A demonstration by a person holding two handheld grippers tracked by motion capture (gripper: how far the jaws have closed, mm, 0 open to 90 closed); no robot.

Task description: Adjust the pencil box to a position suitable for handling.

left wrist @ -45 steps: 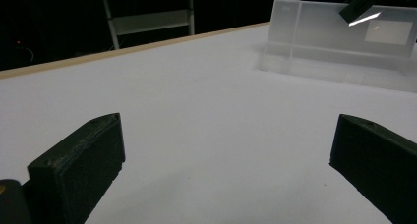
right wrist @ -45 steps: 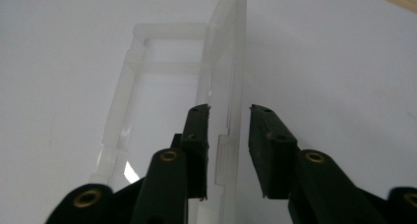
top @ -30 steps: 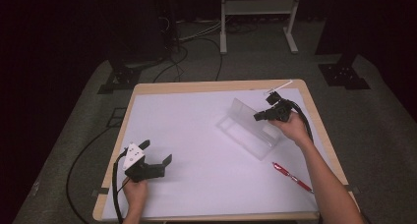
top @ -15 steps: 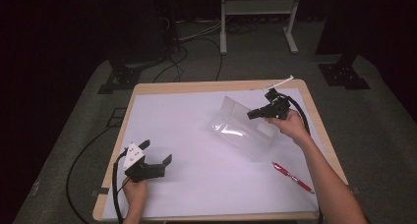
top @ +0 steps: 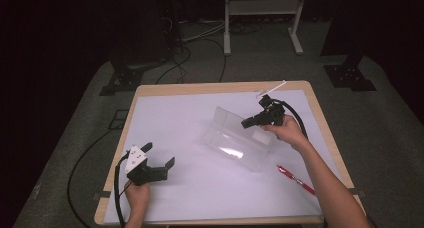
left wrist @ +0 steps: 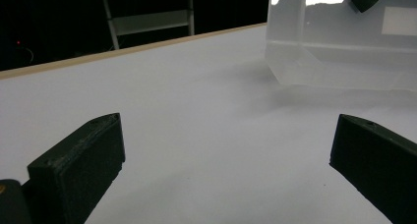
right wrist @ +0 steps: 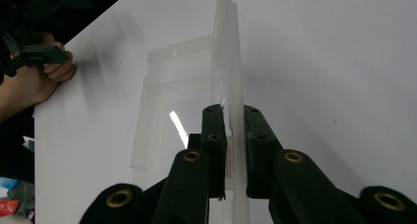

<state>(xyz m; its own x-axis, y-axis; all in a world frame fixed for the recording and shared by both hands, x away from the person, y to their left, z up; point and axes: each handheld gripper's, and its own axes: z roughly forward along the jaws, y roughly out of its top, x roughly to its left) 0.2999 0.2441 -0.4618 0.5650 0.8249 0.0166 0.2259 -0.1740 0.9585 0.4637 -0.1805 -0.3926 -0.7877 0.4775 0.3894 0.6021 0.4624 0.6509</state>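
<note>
Right tongs, clamped on the clear plastic case's lid, have swung it up since a second ago, so the case on the bench is opening. Left tongs idle, open.

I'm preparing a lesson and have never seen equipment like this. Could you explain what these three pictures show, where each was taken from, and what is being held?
A person at a white table holds a hand tool with two black fingers in each hand. One camera looks down from above; the other two ride on the tools. The right gripper is shut on the raised wall of a clear plastic box, with its fingers pressed on either side. The left gripper rests open, holding nothing. A red pen lies near the right forearm.
</note>
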